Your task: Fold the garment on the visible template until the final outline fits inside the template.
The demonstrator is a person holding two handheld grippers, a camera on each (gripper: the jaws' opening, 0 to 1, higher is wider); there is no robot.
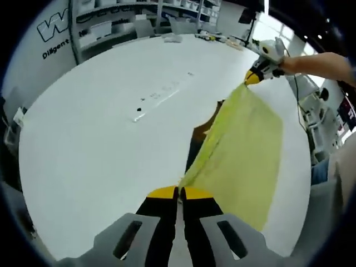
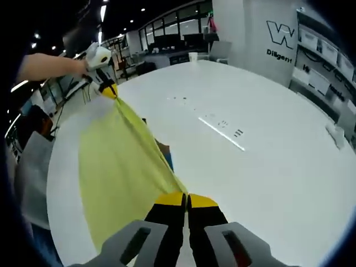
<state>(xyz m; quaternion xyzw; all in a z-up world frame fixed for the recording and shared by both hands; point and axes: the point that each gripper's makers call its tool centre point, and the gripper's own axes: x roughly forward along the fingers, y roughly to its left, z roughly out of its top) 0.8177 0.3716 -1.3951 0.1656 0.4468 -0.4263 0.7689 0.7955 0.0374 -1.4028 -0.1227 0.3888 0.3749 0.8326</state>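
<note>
Two hand-held grippers (image 1: 179,193) (image 2: 186,198) stretching yellow garment (image 1: 247,150), "Diligent" wall lettering (image 2: 283,53)

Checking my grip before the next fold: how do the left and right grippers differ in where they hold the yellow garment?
In the left gripper view, the left gripper pinches the near corner of the yellow garment, while the right gripper grips the far corner, near the person's hand. The right gripper view mirrors this: right gripper near, left gripper far. Both are shut on the cloth, held stretched above the white table.
</note>
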